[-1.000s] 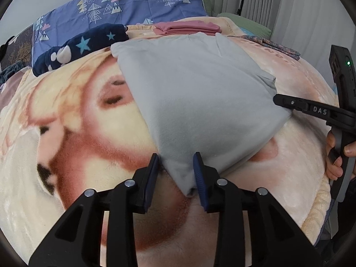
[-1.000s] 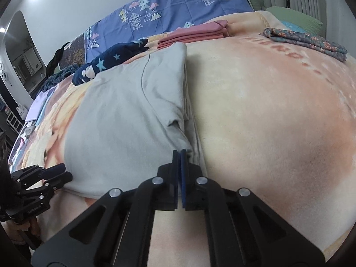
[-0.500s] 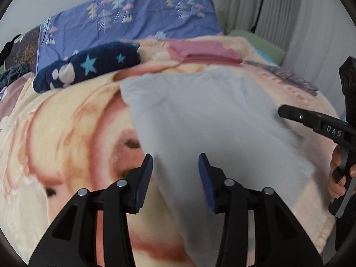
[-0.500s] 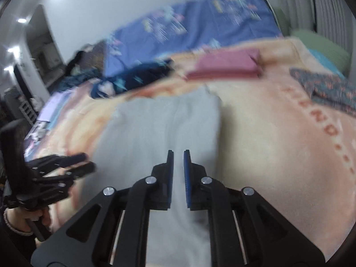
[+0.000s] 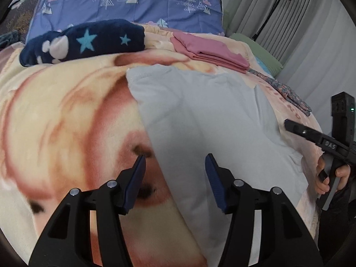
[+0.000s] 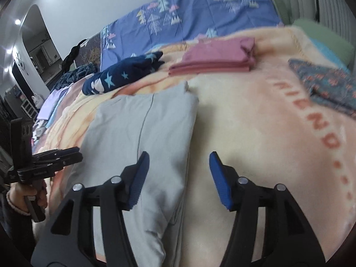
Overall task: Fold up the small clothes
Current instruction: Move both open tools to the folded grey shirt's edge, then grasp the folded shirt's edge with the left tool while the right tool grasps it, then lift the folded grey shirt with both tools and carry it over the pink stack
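A light grey garment lies flat on the peach blanket, folded into a long strip; it also shows in the right wrist view. My left gripper is open and empty, raised above the garment's near left edge. My right gripper is open and empty, raised above the garment's right edge. Each gripper shows from the side in the other's view, the right one and the left one.
A folded pink garment and a navy star-print fleece lie at the back of the bed. A patterned blue-orange cloth lies at the right. A blue tree-print pillow and a green pillow are behind.
Both grippers let go of the grey garment, opened wide and lifted away. The garment dropped flat on the blanket.
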Motion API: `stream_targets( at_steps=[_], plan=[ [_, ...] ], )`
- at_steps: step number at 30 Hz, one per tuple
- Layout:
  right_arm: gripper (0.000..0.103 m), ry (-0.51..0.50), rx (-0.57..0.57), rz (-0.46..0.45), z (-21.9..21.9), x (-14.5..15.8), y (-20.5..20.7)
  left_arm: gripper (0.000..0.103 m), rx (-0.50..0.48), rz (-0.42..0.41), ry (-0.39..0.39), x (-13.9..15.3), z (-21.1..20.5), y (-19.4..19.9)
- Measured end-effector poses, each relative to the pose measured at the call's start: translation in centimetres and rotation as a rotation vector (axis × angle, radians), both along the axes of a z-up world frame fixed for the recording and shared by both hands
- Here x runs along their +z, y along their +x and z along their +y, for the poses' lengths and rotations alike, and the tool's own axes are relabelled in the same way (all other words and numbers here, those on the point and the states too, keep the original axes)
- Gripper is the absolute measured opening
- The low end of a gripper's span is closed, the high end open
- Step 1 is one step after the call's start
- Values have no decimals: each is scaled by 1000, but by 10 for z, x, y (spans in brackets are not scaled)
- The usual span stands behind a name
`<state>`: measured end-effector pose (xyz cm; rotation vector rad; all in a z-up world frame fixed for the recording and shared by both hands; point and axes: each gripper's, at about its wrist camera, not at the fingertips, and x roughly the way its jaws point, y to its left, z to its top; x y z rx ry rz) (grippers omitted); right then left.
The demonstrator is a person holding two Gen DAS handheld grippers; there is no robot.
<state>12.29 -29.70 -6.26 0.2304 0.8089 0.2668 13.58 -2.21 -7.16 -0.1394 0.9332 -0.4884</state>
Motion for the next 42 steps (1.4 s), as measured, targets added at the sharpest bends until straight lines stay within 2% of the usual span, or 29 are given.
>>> stream_targets(
  at_steps=[1,3,5,10,12,16,19,21,22,23,24,25,26,27,32,34,42],
  plan=[
    [44,24,12,26,-2,-4,4,56,-19,19,-20,-3,-3,4],
    [43,71,34,82,-3,-20,16,57,-54,54,-41,-13,-11,10],
    [44,84,57,109,-3,-32,25,58,-74,53,-36,-18,-16,13],
    [47,150,83,138,-8,-33,36,59,-91,73,-92,-21,-10,20],
    [49,139,107,134,-7,-30,31,59,-100,66,-102,-22,-8,18],
    [59,178,147,146,-7,-30,32,59,-103,73,-134,-25,-7,21],
    [62,142,148,164,3,-33,45,59,-108,78,-126,-23,-16,33],
    [61,115,161,150,14,-34,59,58,-107,71,-117,-23,-21,40],
    [55,105,162,140,18,-34,63,57,-108,62,-111,-23,-23,43],
    [51,95,158,130,21,-34,68,51,-108,50,-108,-23,-26,46],
    [41,91,146,125,22,-33,69,41,-105,42,-110,-22,-26,46],
    [27,96,137,119,22,-32,69,36,-99,29,-107,-20,-26,45],
    [18,106,136,95,20,-27,64,24,-96,7,-97,-15,-26,43],
    [15,121,150,74,21,-22,59,21,-100,-24,-76,-9,-28,38],
    [14,68,138,-29,31,7,36,18,-135,-207,98,29,-54,10],
    [14,64,142,-70,34,19,26,18,-146,-260,129,43,-61,1],
    [13,26,105,-277,28,78,-28,17,-172,-416,138,98,-77,-24]
  ],
)
